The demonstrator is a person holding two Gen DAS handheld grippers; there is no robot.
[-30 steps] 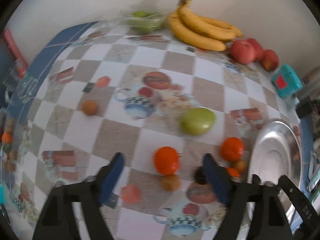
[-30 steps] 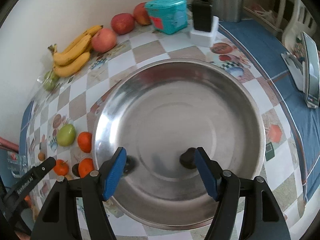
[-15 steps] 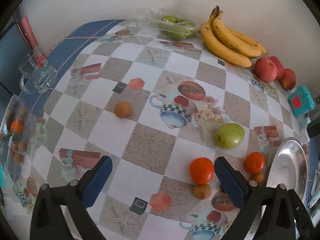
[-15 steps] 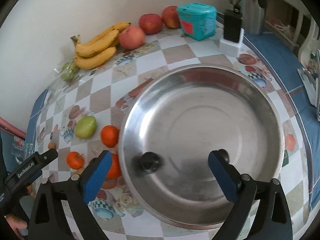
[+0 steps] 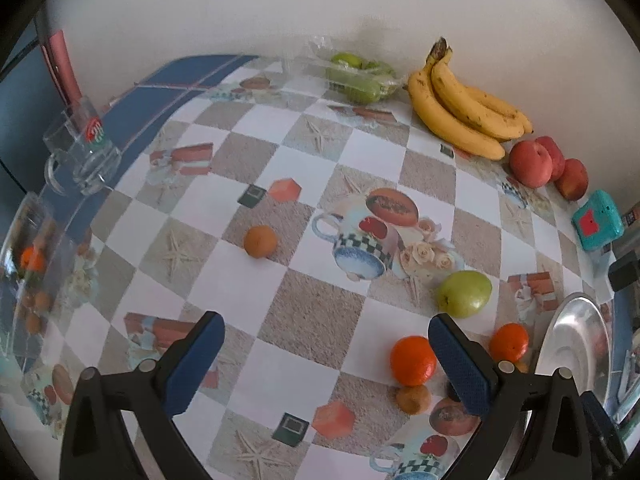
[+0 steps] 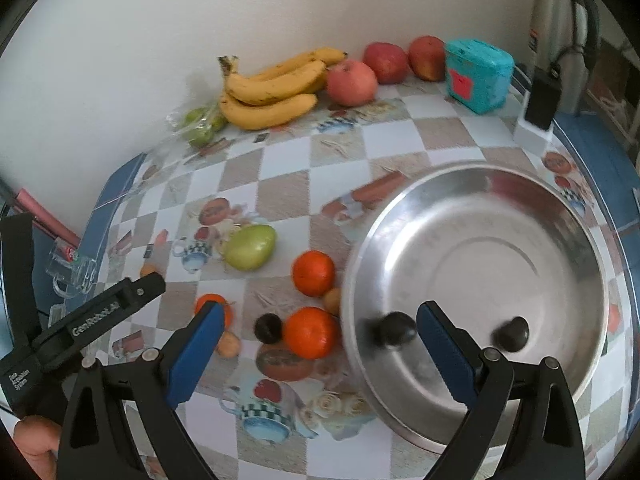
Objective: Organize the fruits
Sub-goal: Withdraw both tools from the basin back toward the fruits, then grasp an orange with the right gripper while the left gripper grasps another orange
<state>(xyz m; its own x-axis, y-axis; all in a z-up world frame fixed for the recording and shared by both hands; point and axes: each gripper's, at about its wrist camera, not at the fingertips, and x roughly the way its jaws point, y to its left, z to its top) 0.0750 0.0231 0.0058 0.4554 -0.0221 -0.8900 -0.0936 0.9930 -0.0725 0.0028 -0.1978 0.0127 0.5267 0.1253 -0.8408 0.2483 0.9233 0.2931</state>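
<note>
My right gripper [image 6: 320, 316] hangs open and holds nothing, above oranges [image 6: 312, 332] just left of the steel bowl [image 6: 480, 240]. Two dark plums [image 6: 396, 330] lie in the bowl; a third plum [image 6: 268, 327] sits on the cloth. Nearby are another orange [image 6: 313, 273], small brown fruits [image 6: 332, 300] and a green apple [image 6: 250, 247]. My left gripper [image 5: 324, 332] is open and holds nothing over checked cloth. A small orange-brown fruit [image 5: 260, 241] lies ahead of it, with an orange [image 5: 413, 360] and the green apple [image 5: 464, 293] to its right. Bananas [image 5: 464, 116] and red apples [image 5: 532, 164] line the wall.
A bag of green fruit [image 5: 360, 76] lies by the wall. A glass mug [image 5: 80, 152] stands at the far left edge. A teal box [image 6: 478, 74], a charger block [image 6: 540, 108] and a kettle [image 6: 564, 20] stand behind the bowl. A person's hand [image 6: 36, 448] holds the left gripper.
Both grippers' jaws have spread wider. The right gripper has drawn back and left from over the bowl. The left gripper has swung left, away from the oranges.
</note>
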